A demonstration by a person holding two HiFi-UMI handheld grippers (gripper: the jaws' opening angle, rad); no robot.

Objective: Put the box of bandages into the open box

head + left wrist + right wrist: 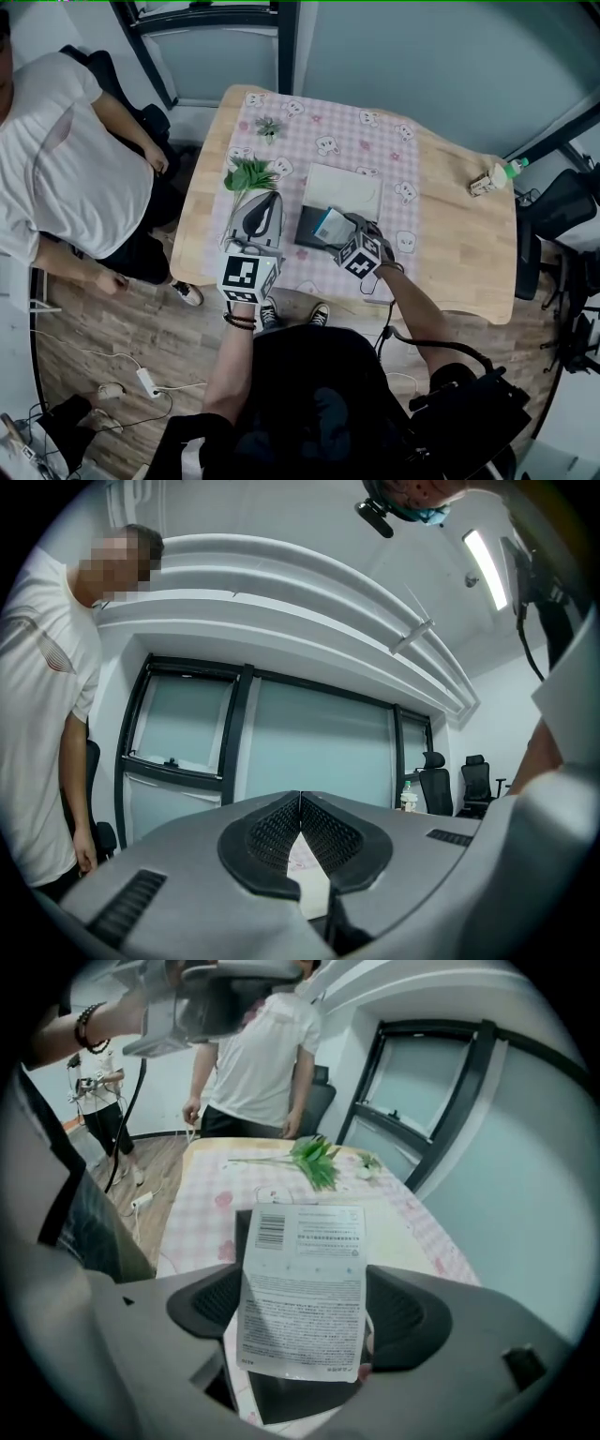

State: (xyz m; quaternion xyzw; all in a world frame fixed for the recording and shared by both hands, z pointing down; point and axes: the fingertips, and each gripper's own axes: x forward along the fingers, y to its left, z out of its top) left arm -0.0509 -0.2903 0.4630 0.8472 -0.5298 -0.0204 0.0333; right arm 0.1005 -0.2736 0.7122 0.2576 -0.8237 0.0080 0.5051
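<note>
Pink-checked cloth covers the middle of the wooden counter, which fills the centre of the head view. Just below the centre of that frame, the right gripper has its jaws clamped on the box of bandages. Its printed white face with a barcode is turned up and tilted toward the camera. The box hangs directly over the dark open box; whether it touches the bottom cannot be told. A flat white lid lies just beyond the open box, toward the top of the frame.

Left of centre, the left gripper points away from the counter edge with its jaws closed tip to tip on nothing. A green sprig lies just past it. A small bottle stands at the right of the frame, and a person in a white shirt stands at the upper left.
</note>
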